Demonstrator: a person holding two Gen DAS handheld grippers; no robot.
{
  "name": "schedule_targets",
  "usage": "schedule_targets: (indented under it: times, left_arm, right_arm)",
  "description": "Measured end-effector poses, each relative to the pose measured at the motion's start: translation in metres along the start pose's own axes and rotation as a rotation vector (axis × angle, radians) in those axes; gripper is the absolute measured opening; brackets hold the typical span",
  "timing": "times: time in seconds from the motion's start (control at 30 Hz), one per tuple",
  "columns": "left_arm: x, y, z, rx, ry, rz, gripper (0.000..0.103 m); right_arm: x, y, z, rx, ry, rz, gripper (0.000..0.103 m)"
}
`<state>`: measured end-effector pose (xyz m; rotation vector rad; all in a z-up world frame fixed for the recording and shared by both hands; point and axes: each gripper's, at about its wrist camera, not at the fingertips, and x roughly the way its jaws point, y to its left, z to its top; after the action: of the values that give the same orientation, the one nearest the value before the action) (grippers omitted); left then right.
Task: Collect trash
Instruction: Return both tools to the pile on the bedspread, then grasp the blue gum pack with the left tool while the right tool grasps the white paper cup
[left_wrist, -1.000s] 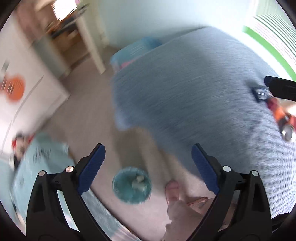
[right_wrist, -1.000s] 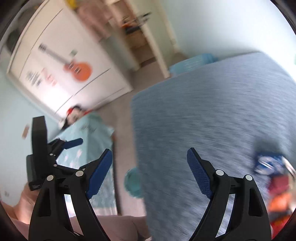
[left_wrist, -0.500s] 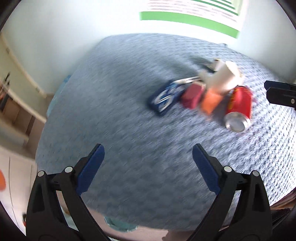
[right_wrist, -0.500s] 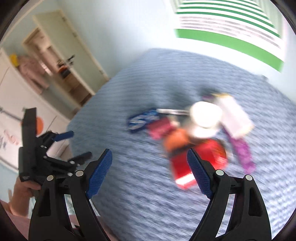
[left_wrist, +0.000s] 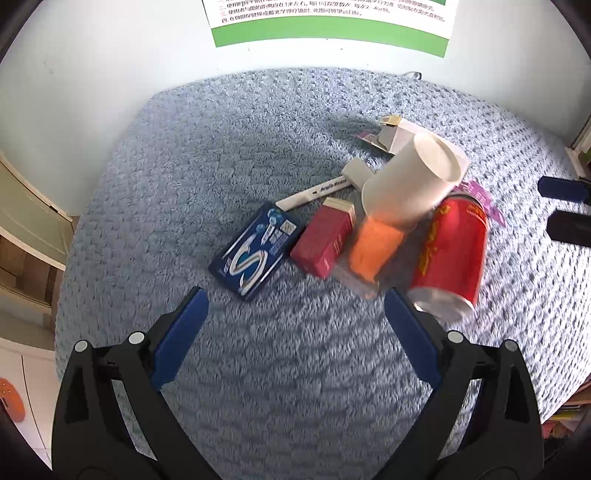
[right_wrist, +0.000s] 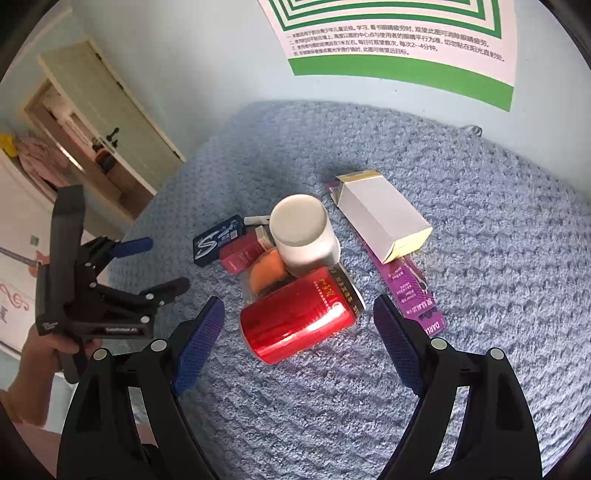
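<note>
right tool (right_wrist: 297, 325) open above red can (right_wrist: 299, 319) on blanket (right_wrist: 498, 258)

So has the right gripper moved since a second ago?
Yes. The right gripper swung from the bed's edge to the red can, near the wall poster.

"Acrylic Marker" printed along white pen (left_wrist: 314, 192), large "S" on dark blue gum pack (left_wrist: 255, 254), "DARLIE" read on purple wrapper (right_wrist: 413, 291), Chinese lines on green-bordered poster (right_wrist: 399, 48) at twelve o'clock, gold Chinese characters on red can (right_wrist: 299, 317)

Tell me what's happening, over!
Both grippers, left and right, open, empty. Trash pile untouched; red can nearest. Nothing blocking.
</note>
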<state>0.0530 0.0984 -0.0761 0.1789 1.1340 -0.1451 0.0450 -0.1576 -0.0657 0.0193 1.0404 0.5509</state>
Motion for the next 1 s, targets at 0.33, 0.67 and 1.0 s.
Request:
schedule_targets:
  times: [0.33, 0.67, 1.0]
  left_arm:
    - [0.037, 0.016, 0.021, 0.004, 0.067, -0.051, 0.087]
    - [0.067, 0.048, 0.026, -0.012, 0.112, -0.025, 0.087]
    - [0.093, 0.059, 0.018, 0.062, 0.161, -0.036, 0.087]
  right_arm:
    - [0.035, 0.011, 0.028, -0.021, 0.037, 0.023, 0.082]
    - [0.068, 0.008, 0.046, -0.020, 0.080, 0.009, 0.082]
    - [0.088, 0.004, 0.061, -0.009, 0.104, -0.004, 0.080]
